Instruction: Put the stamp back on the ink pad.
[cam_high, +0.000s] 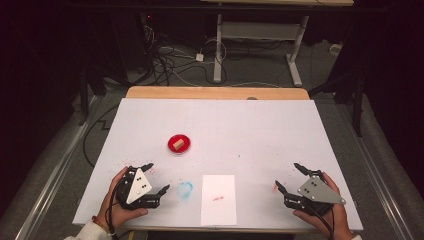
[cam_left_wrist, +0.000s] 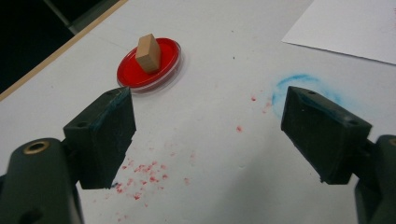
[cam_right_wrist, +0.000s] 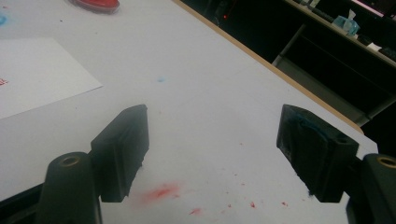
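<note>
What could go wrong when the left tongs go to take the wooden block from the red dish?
The wooden block stands in wet-looking red ink, so it may slip or drip across the table. The shallow red dish could slide when pushed. The open left tongs, already stained, might smear the white paper.

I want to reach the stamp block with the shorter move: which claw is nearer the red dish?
The left claw: the red dish with its wooden block lies just ahead of it; the right claw is across the paper sheet.

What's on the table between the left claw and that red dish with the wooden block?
Nothing solid: between the left gripper and the red dish, the left gripper view shows bare table with red specks.
</note>
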